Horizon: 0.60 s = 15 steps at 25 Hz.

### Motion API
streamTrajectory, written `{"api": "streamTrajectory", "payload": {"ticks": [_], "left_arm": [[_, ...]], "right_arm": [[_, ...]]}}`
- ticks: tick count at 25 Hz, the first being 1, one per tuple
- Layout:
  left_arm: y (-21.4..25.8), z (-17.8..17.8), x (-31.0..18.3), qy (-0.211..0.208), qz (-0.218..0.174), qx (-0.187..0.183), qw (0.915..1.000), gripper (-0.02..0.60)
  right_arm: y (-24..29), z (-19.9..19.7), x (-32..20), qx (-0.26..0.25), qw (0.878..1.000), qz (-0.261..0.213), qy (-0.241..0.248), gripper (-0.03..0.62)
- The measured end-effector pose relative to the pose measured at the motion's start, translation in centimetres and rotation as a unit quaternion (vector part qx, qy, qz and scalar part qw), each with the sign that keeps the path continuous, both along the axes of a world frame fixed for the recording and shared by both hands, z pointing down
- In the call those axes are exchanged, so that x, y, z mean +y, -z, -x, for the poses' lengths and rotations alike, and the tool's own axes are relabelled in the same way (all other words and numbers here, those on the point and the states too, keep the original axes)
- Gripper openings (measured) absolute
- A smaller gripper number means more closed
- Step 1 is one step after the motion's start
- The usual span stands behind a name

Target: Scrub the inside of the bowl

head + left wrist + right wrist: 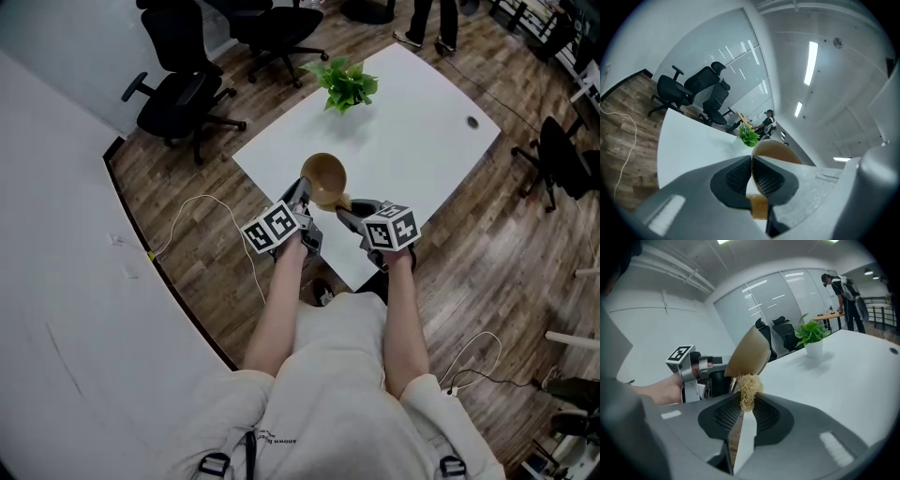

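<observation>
My left gripper is clamped on the rim of the brown bowl, holding it tilted on edge in the air above the near corner of the white bench. My right gripper is pinched on a tuft of straw-coloured scrubber, which sits right at the bowl's lower rim, though I cannot tell whether they touch. A potted plant stands farther back on the bench, well apart from both.

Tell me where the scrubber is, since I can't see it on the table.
Right gripper view, centre: the fibrous scrubber is pinched in the right tongs, at the lower rim of the bowl that the left tongs hold.
</observation>
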State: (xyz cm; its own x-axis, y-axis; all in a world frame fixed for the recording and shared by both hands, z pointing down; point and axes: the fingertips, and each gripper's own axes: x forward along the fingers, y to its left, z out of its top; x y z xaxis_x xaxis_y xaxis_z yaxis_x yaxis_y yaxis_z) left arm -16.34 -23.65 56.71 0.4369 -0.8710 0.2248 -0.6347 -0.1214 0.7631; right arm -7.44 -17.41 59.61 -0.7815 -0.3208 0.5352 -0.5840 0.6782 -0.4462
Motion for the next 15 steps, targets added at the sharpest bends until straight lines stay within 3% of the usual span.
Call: {"api": "streamTrajectory", "payload": {"ticks": [5,15], "left_arm": [[-0.2,-1.3,0.5,-0.036,-0.001,0.033,0.9988,0.015],[0.7,-4.3,1.1,-0.103,-0.008,0.069,0.9922,0.015]], "right_arm": [[-0.8,1.9,1.2,-0.022,1.0,0.007,0.011,0.1],[-1.0,2.0,1.3,-0.01,1.0,0.001,0.013,0.1]]}}
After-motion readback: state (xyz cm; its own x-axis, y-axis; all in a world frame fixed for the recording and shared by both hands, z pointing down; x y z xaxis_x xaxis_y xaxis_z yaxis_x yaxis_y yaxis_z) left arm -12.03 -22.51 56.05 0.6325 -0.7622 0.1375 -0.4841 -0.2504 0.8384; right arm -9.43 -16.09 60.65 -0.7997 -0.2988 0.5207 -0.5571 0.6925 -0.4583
